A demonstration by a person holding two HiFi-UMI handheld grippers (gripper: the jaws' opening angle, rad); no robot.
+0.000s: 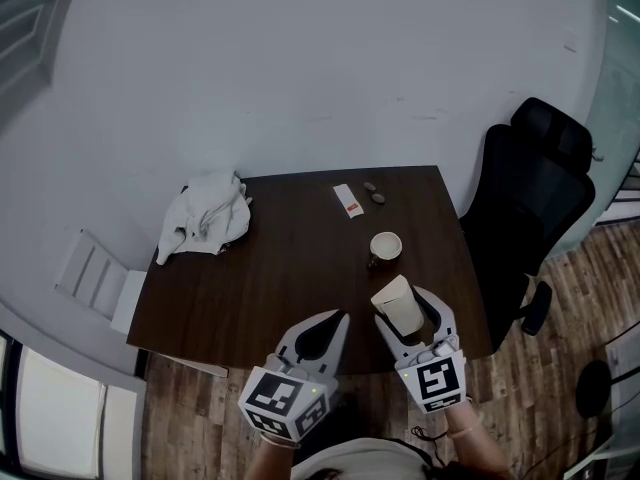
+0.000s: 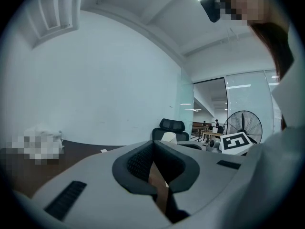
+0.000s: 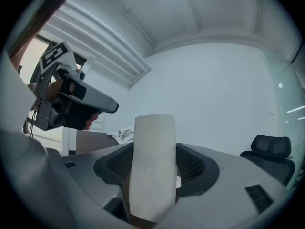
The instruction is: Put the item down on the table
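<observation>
R gripper pinching white case over table; L gripper – jaws together, empty

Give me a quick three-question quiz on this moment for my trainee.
1. True or false: the left gripper holds the white cloth.
2. Which gripper has its fingers shut on the pale case? A. the left one. B. the right gripper.
3. Short answer: what stands on the table just beyond the held case?

Key
1. False. Its fingers are together with nothing between them, and the cloth lies at the table's far left corner.
2. B.
3. The cup.
</observation>
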